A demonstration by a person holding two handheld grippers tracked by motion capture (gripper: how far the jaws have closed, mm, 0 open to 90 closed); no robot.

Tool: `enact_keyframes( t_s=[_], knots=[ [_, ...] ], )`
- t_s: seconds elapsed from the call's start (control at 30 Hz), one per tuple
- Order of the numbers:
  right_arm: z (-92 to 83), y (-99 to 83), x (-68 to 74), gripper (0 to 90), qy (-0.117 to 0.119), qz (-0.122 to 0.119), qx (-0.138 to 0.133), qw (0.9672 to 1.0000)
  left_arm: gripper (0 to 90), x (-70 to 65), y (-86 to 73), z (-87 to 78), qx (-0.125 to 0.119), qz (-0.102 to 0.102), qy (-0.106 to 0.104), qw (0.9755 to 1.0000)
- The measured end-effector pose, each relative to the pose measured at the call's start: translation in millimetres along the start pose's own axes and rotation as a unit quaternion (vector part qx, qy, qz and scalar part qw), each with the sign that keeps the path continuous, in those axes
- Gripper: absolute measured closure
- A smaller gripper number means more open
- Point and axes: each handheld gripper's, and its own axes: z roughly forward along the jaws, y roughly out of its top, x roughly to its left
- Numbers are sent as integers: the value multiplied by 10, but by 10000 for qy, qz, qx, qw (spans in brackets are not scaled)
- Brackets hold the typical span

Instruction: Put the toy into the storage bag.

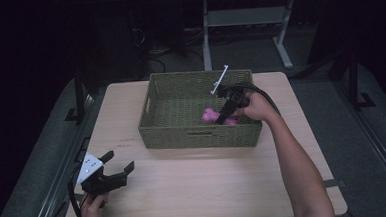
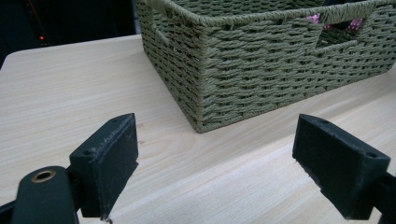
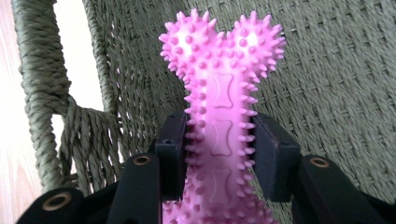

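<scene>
One pink spiked toy bone [image 3: 219, 121] is the thing in hand, and it sits inside the one green woven basket [image 1: 200, 134], toward the basket's right half and close to its near wall. In the high view the bone [image 1: 211, 116] shows as a pink patch on the basket floor, just left of the black jaws that reach down to it.

The right gripper [image 3: 220, 149] has its two jaws closed on the bone's shaft, one pad pressed against each spiked side, with the bone's knobbed end standing out beyond the pads against the woven basket wall. In the high view this right gripper [image 1: 225, 116] dips over the basket's right side, the person's right hand [image 1: 255, 106] wrapped round its body above the rim.

The left gripper [image 2: 215, 165] has its jaws spread wide apart with nothing between them but bare tabletop. In the high view the left gripper [image 1: 117, 162] lies at the near left of the one light wooden table [image 1: 195, 188], well apart from the basket, with the left hand [image 1: 93, 208] behind it at the near edge. From the left gripper view the basket's corner [image 2: 205, 84] stands beyond the jaws, and a bit of pink shows through the handle slot in its wall.
</scene>
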Motion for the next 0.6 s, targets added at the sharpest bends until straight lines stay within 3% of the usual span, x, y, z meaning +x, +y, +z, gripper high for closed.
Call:
enact_keyframes(
  t_s=[0.3,0.6],
  knots=[
    [14,7,2,573,-11,16,18,10000,138,3,1,-5,6,0,4,10000],
    [-72,-14,2,544,-35,77,-179,9998,138,-4,2,1,1,3,-3,10000]
  ],
)
